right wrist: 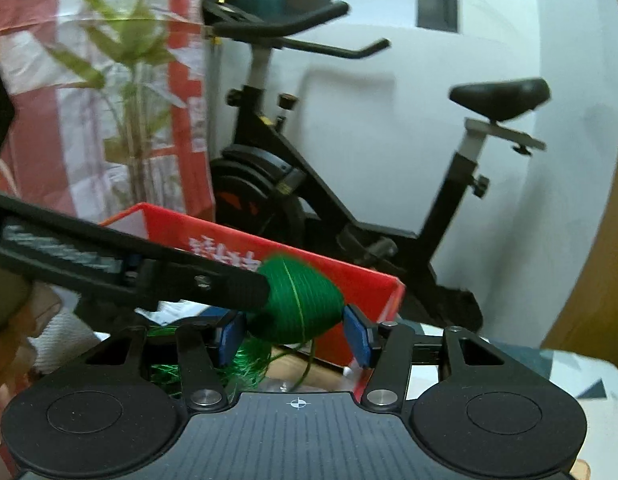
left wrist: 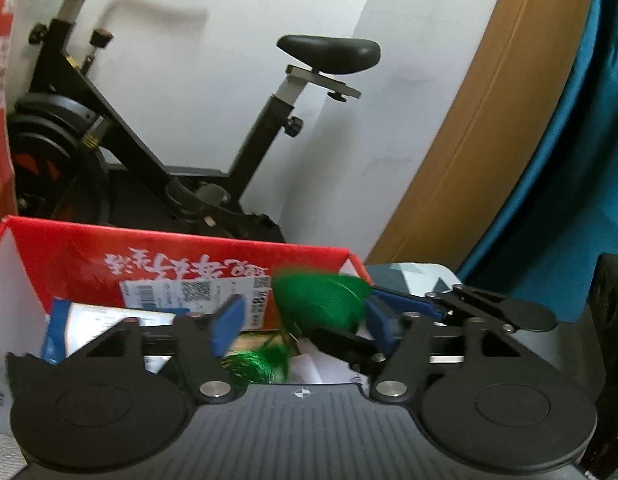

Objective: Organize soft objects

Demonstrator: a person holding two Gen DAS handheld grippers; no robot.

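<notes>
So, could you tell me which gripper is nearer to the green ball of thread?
Right. The right gripper has the green thread ball between its blue pads, apparently clamped. The left gripper stands open beside it, pads clear of the ball, above the red box.

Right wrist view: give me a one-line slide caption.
Right gripper shut on a green thread spool above an open red cardboard box, with an exercise bike behind.

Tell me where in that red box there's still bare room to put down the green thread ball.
Little is bare. The red box is crowded: a blue-and-white packet on the left, loose green thread in the middle, white paper right of it. A small brown patch of box floor shows below the green thread ball. The patterned surface right of the box looks free.
</notes>
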